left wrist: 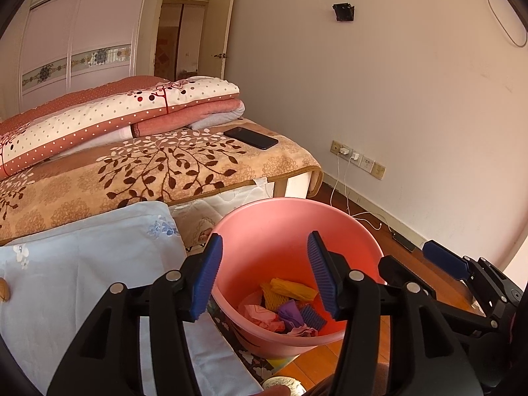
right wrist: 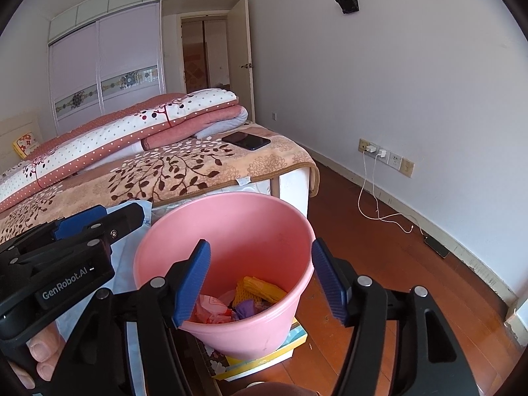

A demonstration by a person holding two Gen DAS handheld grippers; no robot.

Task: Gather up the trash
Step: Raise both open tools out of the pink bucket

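Left claw (left wrist: 264,274) apart, empty; right claw (right wrist: 260,280) apart, empty; both poised over pink bin (left wrist: 359,231); crumpled trash (left wrist: 287,310) lies at bin bottom, just below and ahead of fingertips; collecting looks largely done; no loose scraps visible on bed (left wrist: 138,171) beyond.

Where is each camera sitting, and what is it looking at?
Left wrist view: sits on the left gripper, looks forward and down into the pink bucket of trash beside the bed; its open jaws show, and the right gripper at the right edge.
Right wrist view: sits on the right gripper, looks down at the same bucket; its open jaws show, plus the left gripper and fingers at the left.
Shared: bucket, bed, phone, wardrobe, wall sockets.
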